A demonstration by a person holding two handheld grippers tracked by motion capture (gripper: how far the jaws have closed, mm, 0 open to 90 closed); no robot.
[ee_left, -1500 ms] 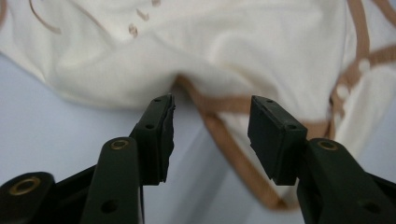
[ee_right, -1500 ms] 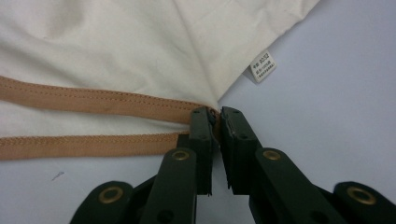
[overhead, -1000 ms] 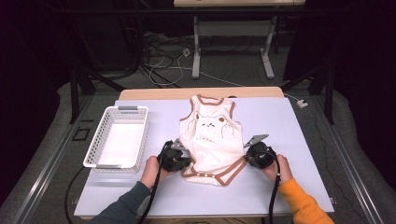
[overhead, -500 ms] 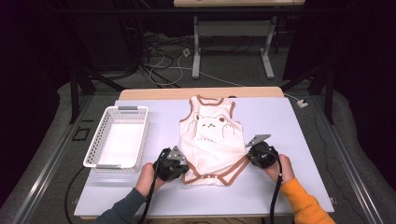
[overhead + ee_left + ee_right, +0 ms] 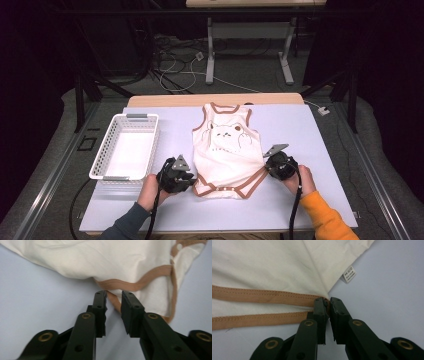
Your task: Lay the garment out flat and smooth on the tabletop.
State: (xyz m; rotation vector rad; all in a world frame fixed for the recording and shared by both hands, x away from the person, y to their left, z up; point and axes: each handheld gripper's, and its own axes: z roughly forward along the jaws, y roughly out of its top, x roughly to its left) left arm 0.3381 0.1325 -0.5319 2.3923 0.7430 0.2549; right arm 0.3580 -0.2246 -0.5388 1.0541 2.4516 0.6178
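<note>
- Mid-worktop (image 5: 320,130): cream bodysuit (image 5: 227,150) lies flat, bear print up, brown-trimmed bottom hem toward the person.
- Left tongs (image 5: 113,301) have just been opening; hem trim sits between the jaws, no longer pinched (that corner looks released).
- Right tongs (image 5: 328,302) clamped on the trim at the other bottom corner.
- Likely laid out; right release next.
- White basket (image 5: 102,160) at left, untouched.
</note>
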